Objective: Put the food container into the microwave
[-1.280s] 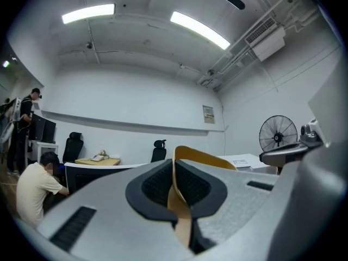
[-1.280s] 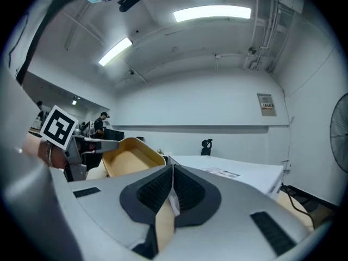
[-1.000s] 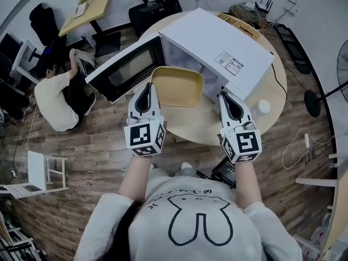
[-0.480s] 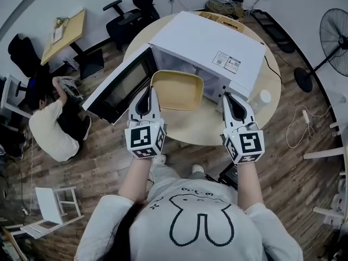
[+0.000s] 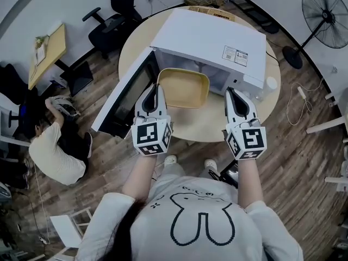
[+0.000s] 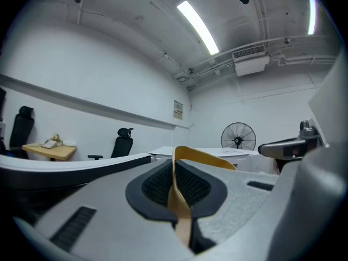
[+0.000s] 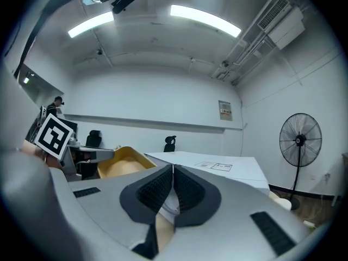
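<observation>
Yellow container [image 5: 185, 88] — likely light, stiff, thin-walled | left gripper [image 5: 157, 89] clamped on its rim corner — good hold | right gripper [image 5: 234, 94] closed, empty | microwave [image 5: 209, 37] open

Table [image 5: 204, 126]: round, pale wood, upper centre of the head view.
On table: white microwave [image 5: 212, 39], its door swung open to the left; a small white round thing [image 5: 270, 84] just beside its right end; a tan thing [image 5: 216, 13] at the far edge, mostly hidden.
Floor [image 5: 304, 162]: dark wood planks all round.
On floor: fan [image 5: 325, 8] upper right; chair [image 5: 111, 20] upper left; desk [image 5: 46, 56] far left; crouched person [image 5: 54, 156] at left; cable [image 5: 300, 99] at right.
</observation>
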### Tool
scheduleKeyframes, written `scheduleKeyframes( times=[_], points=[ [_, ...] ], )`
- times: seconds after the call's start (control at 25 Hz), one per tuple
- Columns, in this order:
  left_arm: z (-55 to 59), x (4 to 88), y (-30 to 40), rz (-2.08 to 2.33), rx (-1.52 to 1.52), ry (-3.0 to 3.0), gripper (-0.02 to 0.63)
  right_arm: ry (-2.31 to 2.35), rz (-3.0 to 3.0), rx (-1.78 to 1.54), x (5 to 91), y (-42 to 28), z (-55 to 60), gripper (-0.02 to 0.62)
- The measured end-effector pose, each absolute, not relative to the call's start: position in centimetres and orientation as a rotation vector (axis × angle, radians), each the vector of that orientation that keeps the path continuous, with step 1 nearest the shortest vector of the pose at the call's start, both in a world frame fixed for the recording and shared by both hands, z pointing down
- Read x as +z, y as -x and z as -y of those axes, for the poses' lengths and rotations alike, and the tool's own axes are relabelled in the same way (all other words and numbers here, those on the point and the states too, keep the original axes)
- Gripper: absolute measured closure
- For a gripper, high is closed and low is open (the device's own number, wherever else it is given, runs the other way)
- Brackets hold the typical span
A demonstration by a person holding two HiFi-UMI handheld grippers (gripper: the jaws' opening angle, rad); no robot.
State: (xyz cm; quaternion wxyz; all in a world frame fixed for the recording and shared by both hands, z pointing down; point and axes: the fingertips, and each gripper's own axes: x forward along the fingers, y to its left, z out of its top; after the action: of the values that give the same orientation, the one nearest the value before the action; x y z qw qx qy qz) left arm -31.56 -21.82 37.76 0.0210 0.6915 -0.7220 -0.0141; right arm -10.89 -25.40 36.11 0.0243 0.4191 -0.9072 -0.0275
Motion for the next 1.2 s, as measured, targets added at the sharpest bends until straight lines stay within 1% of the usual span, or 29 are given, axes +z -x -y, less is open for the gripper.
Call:
scheduleKeyframes(
  times=[0.28, 0.8, 1.2],
  points=[
    [23.8, 39.9, 32.6, 2.098, -0.035, -2.233, 0.586, -1.413, 2.736, -0.095, 37.0, 12.8, 24.6, 0.563],
    [27.3, 43.7, 33.3, 1.916, -0.035, -2.272, 0.586, -1.633, 2.656, -0.044, 37.9, 13.7, 24.0, 0.563],
    [31.0, 46.4, 33.2, 1.819, -0.111, -2.205, 0.586, -1.688, 2.63, -0.008, 39.4, 14.3, 24.5, 0.563]
  ],
)
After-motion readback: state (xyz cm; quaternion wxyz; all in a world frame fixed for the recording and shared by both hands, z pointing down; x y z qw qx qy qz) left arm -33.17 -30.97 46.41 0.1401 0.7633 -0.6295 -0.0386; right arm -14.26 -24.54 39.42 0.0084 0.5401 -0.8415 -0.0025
